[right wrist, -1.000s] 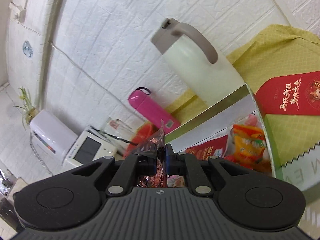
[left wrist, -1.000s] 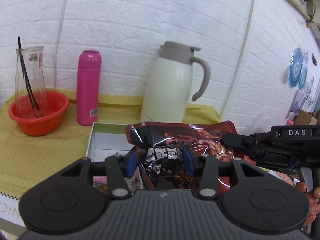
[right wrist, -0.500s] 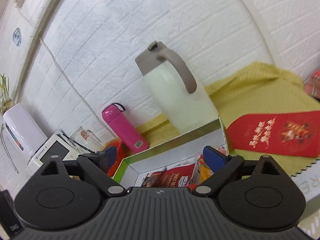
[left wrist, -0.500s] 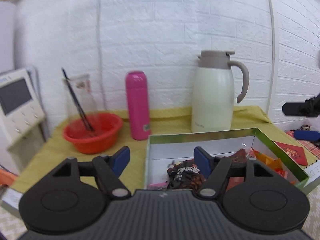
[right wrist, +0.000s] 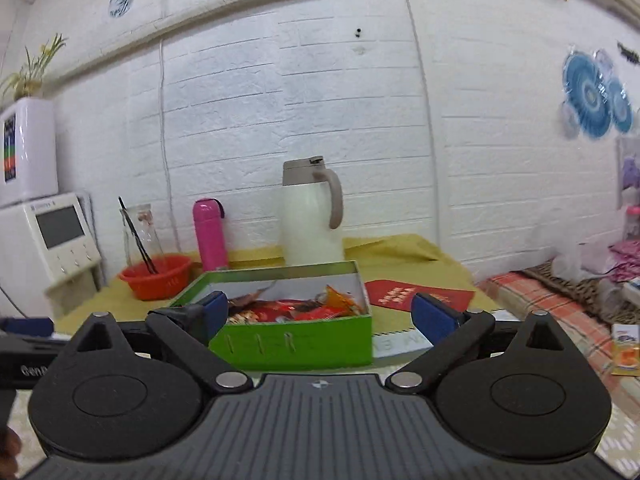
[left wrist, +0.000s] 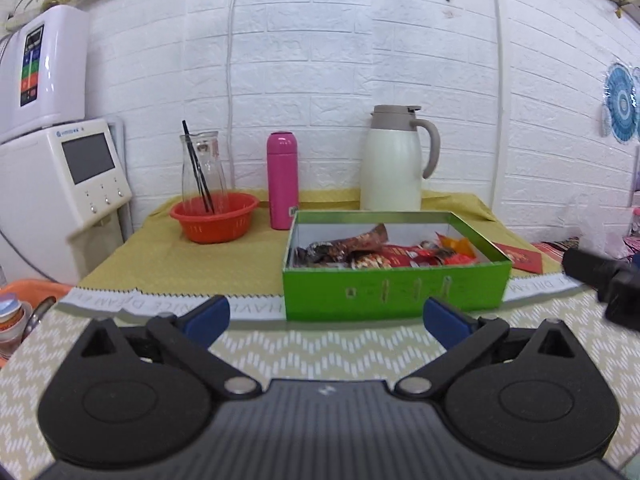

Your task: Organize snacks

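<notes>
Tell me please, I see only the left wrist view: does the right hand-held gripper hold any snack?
Observer: No. The right hand-held gripper is open and empty.
Operator: Does any packet lie outside the box?
Observer: Yes, it seems so. A small orange packet lies on the checked cloth, far right of the box. I cannot read its label.
Operator: Has the pink bottle something to grab at the top?
Observer: Yes, a dark loop hangs at its cap.
</notes>
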